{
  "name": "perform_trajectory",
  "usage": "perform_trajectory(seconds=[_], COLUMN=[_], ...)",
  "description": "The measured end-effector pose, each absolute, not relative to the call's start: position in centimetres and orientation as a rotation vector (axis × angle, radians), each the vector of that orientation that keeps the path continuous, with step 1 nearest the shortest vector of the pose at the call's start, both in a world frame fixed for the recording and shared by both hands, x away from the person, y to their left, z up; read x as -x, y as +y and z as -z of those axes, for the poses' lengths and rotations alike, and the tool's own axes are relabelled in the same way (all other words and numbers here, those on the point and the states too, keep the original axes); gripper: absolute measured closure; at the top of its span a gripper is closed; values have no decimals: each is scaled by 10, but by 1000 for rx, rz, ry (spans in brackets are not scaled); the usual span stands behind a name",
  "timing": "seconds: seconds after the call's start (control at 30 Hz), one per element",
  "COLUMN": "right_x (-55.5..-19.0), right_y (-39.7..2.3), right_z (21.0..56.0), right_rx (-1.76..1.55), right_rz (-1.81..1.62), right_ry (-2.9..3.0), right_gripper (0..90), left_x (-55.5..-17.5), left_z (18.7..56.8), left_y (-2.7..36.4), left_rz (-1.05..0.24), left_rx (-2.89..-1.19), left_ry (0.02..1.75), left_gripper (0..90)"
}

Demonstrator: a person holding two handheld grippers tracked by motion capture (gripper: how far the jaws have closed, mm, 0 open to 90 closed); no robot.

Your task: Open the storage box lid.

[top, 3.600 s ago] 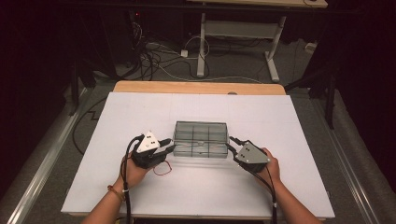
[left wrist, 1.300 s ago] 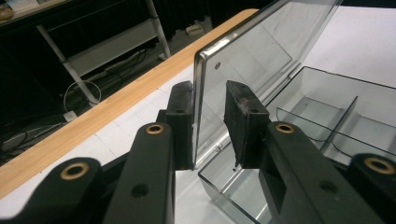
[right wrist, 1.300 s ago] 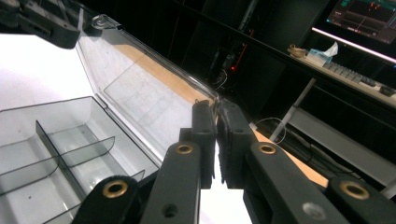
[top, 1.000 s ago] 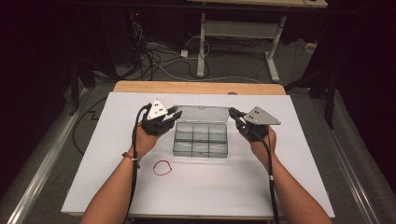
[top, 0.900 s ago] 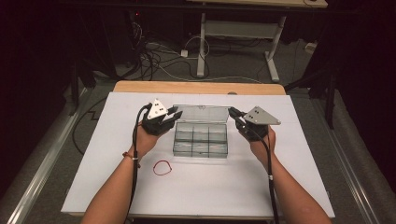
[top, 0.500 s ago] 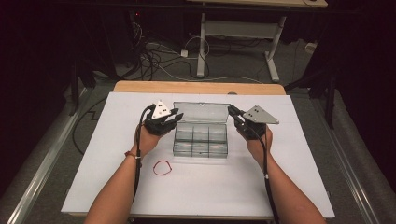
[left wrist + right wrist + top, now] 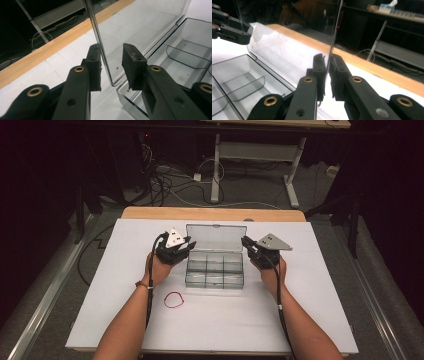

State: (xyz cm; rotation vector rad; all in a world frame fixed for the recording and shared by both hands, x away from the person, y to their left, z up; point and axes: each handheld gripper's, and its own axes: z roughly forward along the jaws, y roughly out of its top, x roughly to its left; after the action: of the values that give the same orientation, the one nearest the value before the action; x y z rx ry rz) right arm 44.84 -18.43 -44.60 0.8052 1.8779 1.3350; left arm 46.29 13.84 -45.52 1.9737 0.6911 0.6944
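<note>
A clear plastic compartment box [image 7: 214, 279] sits mid-table with its lid [image 7: 216, 237] swung up at the back. My left gripper [image 7: 189, 246] is at the lid's left edge. In the left gripper view the lid edge [image 7: 100, 37] passes between the jaws [image 7: 111, 53], against one pad [image 7: 95, 62] and clear of the other, so this gripper is open. My right gripper [image 7: 245, 243] is at the lid's right edge. In the right gripper view its pads [image 7: 327, 58] pinch the lid edge [image 7: 334, 32] with barely a sliver left. The compartments [image 7: 242, 82] look empty.
A red rubber band [image 7: 174, 300] lies on the white tabletop [image 7: 325, 300] in front of the box, near my left forearm. A wooden strip [image 7: 210, 213] borders the far edge. Cables and desk legs sit on the floor beyond.
The box was shut a few seconds ago and its lid now stands raised. Over the last second both hands sank slightly with the lid edge between their jaws.
</note>
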Motion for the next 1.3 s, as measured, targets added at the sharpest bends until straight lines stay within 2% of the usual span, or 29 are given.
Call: perform_trajectory(seconds=[0.2, 0.9, 1.3], right_x=[-459, -464, -464], right_y=[-188, -178, -175], right_z=[459, 470, 473], right_rx=[-895, -963, -963], right_rz=[-1387, -1306, -1261], right_ry=[1932, 1955, 1969], right_gripper=[828, 814, 779], left_x=[-469, -472, -473], left_z=[462, 468, 471], left_y=[138, 139, 136], left_rz=[-676, -668, -663], left_rx=[-1973, -2000, -1993], left_ry=[713, 748, 766], left_gripper=[664, 653, 606])
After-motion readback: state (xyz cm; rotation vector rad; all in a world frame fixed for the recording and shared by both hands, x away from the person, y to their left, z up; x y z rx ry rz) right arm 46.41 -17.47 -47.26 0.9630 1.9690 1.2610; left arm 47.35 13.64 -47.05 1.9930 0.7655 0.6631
